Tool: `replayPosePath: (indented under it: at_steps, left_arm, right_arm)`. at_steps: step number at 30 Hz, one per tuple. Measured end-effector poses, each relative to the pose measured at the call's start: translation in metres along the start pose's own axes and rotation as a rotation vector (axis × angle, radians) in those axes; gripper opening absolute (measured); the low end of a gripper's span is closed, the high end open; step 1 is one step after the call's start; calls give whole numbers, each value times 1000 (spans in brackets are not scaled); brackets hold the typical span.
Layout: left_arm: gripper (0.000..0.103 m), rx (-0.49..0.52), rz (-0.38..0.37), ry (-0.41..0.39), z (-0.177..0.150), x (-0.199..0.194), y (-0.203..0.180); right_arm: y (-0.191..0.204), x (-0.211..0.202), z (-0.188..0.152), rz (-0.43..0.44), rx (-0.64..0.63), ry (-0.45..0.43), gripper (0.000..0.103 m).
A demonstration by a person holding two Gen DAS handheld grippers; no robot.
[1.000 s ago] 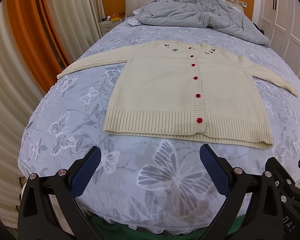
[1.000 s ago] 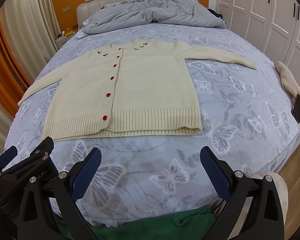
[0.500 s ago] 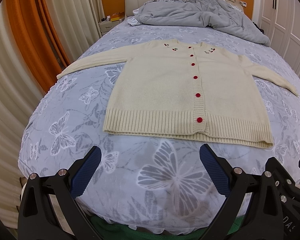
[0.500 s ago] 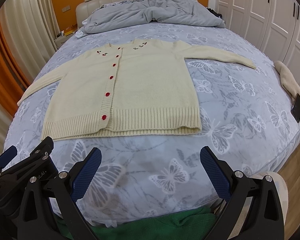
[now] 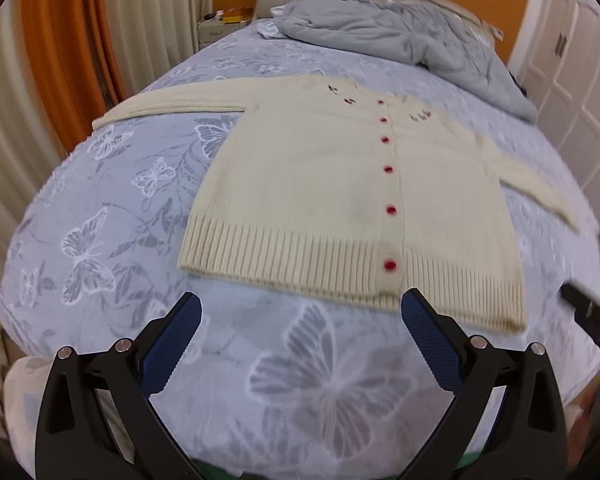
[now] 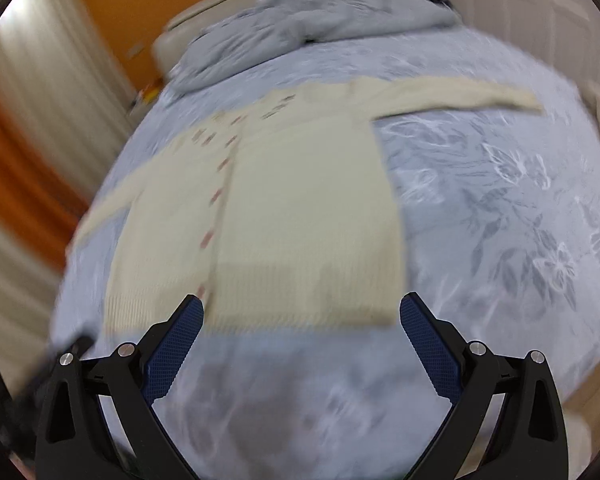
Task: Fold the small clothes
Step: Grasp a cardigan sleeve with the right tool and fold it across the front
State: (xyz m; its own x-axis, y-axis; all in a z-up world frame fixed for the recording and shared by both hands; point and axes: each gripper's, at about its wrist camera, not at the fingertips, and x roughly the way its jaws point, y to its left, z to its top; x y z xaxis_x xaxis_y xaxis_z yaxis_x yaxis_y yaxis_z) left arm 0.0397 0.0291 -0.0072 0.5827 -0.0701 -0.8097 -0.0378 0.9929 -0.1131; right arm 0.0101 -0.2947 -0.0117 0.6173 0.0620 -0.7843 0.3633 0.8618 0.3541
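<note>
While both of my grippers hang empty over the foot of the bed (image 5: 100,184), nothing is folded yet. That bed fills each view, covered in a pale blue sheet printed with white butterflies, and a rumpled grey duvet (image 5: 400,36) is heaped at its far end by the headboard.

Next in size is the cream cardigan (image 5: 320,184), lying flat and face up in the middle of the sheet, buttoned, with both sleeves stretched out sideways. Its ribbed hem (image 5: 284,256) faces me, near the jaws but apart from them. A row of small red buttons (image 5: 389,169) runs up the front.

My left gripper (image 5: 300,336) has its jaws spread wide and holds nothing. My right gripper (image 6: 300,332) is the same, released and empty, and its view is heavily blurred.

I judge the risks as these: reaching through that blur, I could miss the hem or pinch the sheet along with the knit. Grabbing only the top layer would pull the front open at the buttons, and a loose sleeve could drag the fold crooked.
</note>
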Motion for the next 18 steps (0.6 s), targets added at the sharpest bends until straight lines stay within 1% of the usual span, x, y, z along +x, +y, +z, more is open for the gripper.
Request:
replayPosePath:
  at_steps: [1,3,6,7,8,9,11,15,17,18]
  left_arm:
    - [98,-17,-6,3,5,6,3]
    - [98,-37,-10,4,15,17,8]
    - [98,-26,-3,19,24,36,2]
    - [98,-17,-2,23,25,40,-2]
    - [98,-9,0,24,26,44,-5]
    - [98,-2,6,20,28,50,-6]
    - [98,-3,16,13,29,56,-8]
    - [98,-33,8,36,34,73,-8]
    - [98,-41,11,41,38,82,-8]
    - [98,-40,8,40,40,85,-8]
  right_arm:
    - [-18,9,20,-1,48,-7,98]
    - [-61,37,66,-33,132,-17,98]
    - [-114,79,128,-100,222,-41,96]
    - [-129,91,143,-108,258,-50,92]
    - [-150,107,163,-109,312,-58,90]
    - [-163,118,176,-111,347,-59,90]
    - [-190,143,201,-143,426,-63,90]
    - [-231,177,229,-160,566,-61,90]
    - [-244,183,239,-161,603,-112,91]
    - [-246,183,243,-156,601,-149,89]
